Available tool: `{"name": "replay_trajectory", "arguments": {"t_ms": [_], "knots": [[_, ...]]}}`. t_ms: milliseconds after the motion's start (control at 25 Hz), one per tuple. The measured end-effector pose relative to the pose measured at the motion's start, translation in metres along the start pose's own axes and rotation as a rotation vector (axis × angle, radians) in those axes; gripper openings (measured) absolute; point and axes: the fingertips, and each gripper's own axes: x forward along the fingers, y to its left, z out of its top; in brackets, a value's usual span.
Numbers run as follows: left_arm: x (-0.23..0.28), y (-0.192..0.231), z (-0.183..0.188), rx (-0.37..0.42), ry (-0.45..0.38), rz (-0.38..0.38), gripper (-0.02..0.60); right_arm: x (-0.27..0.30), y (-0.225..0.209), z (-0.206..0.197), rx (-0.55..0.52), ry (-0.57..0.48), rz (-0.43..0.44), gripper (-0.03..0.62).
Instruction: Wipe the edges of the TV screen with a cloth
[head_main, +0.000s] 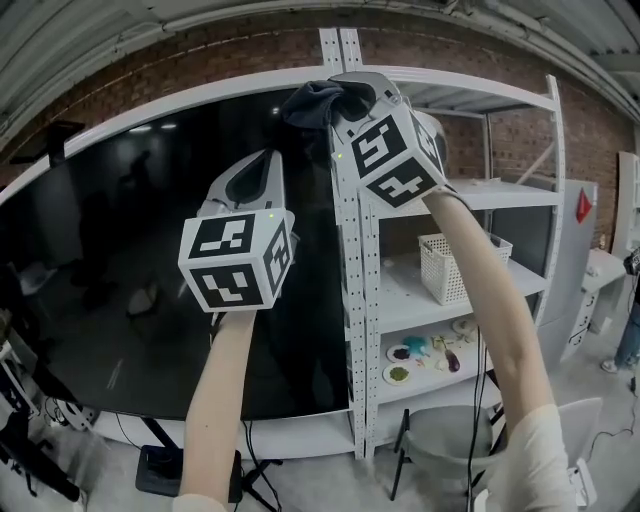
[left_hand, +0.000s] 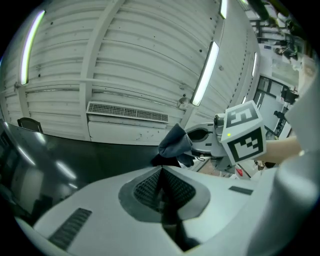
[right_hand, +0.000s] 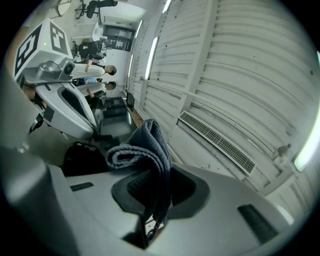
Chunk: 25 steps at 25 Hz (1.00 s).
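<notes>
The right gripper (right_hand: 150, 192) is clamped on a dark grey cloth (head_main: 320, 100), held at the TV (head_main: 110, 250) top edge, near its right corner. The left gripper (left_hand: 161, 180) has its jaws together and empty. The cloth looks soft, light and floppy, so a bunched fold should grip best.

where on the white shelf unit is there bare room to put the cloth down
The shelf board holding the white basket is bare to the basket's left, up to the perforated post: likely room for the cloth. The board below is crowded with plates of small items.
</notes>
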Motion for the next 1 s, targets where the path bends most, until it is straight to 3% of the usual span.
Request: {"name": "replay_trajectory", "arguments": {"t_ms": [480,800,1000], "knots": [[-0.004,0.012,-0.004,0.011,0.016,0.031,0.015,0.016,0.002,0.019,-0.323,0.011,0.047,0.049],[-0.014,0.029,-0.002,0.019,0.018,0.078,0.015,0.039,0.034,0.051,-0.357,-0.055,0.110,0.049],[-0.026,0.061,0.002,0.069,0.033,0.149,0.014,0.060,0.062,0.082,-0.399,-0.116,0.164,0.049]]}}
